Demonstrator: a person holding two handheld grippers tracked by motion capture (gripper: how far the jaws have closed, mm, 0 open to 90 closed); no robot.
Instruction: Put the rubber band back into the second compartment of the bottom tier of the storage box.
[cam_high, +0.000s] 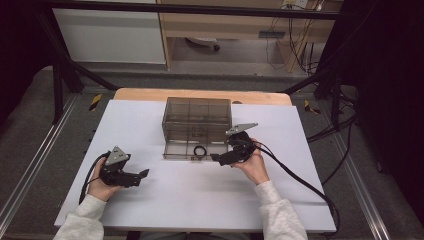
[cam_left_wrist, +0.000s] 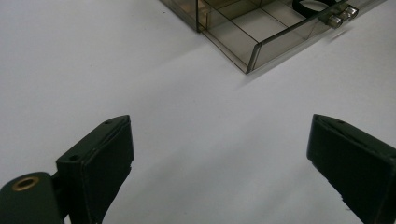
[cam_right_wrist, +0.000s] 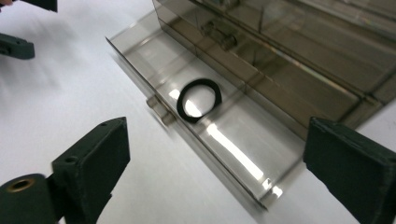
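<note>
A smoky clear plastic drawer cabinet (cam_high: 197, 120) stands at the back middle of the white table. Its bottom drawer (cam_high: 175, 151) is pulled out toward me, and a black ring (cam_high: 200, 150) lies flat inside it. In the right gripper view the ring (cam_right_wrist: 200, 99) rests in the drawer (cam_right_wrist: 243, 154) behind the small knob (cam_right_wrist: 158, 108). My right gripper (cam_high: 216, 158) is open, just right of the drawer front, with nothing between its jaws. My left gripper (cam_high: 143, 174) is open over bare table at the front left, and the drawer corner (cam_left_wrist: 254, 46) lies ahead of it.
The white table sheet (cam_high: 200, 200) spreads wide in front of the cabinet. A cable (cam_high: 300, 180) trails from the right gripper off the table's right side. Beyond the table's wooden back edge (cam_high: 150, 94) are a floor, frame bars and shelving.
</note>
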